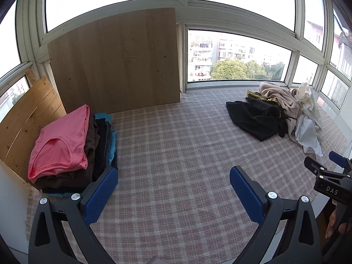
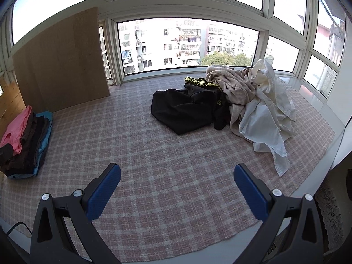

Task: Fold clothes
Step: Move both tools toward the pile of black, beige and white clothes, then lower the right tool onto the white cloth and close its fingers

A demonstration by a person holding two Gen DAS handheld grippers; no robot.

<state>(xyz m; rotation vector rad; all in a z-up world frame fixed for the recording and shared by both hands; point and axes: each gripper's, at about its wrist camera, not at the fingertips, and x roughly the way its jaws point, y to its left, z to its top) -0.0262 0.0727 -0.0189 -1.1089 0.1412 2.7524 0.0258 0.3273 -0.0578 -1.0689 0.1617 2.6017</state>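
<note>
A stack of folded clothes sits at the left on the plaid cloth, topped by a pink shirt; it also shows in the right wrist view. A pile of unfolded clothes lies at the back right: a black garment, a beige one and a white one; the pile also shows in the left wrist view. My left gripper is open and empty, just right of the stack. My right gripper is open and empty above bare cloth, short of the pile; it shows in the left wrist view.
A large wooden board leans upright against the window behind the stack, and a lighter plank stands at the left. Windows surround the back and right. The plaid cloth's front edge lies near my grippers.
</note>
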